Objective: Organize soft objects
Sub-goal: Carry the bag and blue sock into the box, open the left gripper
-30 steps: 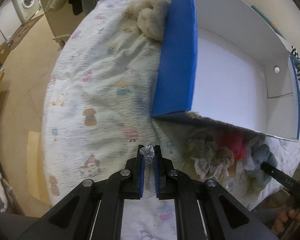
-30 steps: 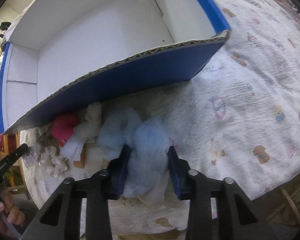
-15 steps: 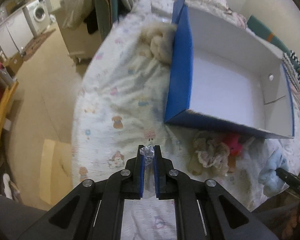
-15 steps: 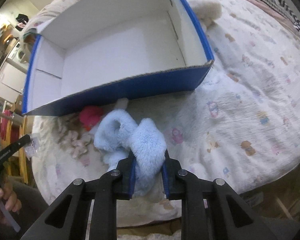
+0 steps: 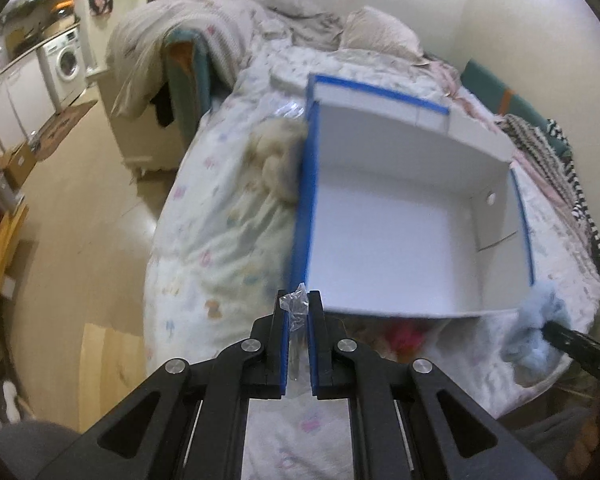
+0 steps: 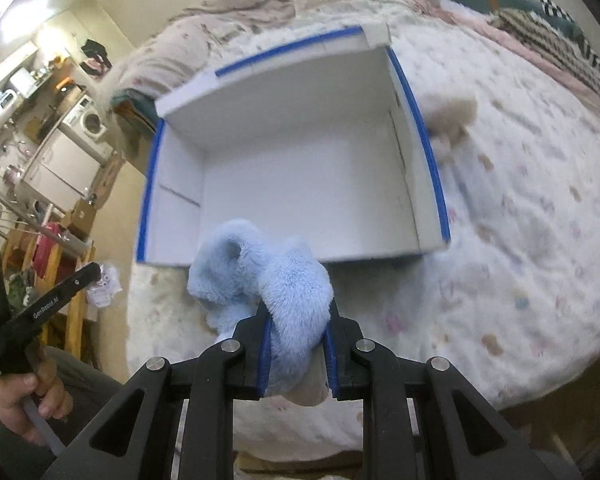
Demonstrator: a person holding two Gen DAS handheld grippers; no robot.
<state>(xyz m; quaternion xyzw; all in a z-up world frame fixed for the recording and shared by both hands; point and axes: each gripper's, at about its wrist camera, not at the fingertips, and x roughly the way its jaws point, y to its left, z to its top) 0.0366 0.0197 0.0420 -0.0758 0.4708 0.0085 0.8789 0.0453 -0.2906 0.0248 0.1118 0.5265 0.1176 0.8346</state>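
Left wrist view: left gripper (image 5: 298, 312) clenched on clear plastic scrap (image 5: 296, 307), at near left corner of blue-edged box (image 5: 308, 208)

Right wrist view: right gripper (image 6: 297, 328) grasping light-blue plush (image 6: 272, 280), over near wall of blue-edged box (image 6: 432, 168)

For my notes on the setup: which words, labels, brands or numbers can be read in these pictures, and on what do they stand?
"GenRobot.AI": white print on the side of the left gripper, seen in the right wrist view.
Marking on the right gripper, seen in the left wrist view: too blurred to read.
Nothing else readable.
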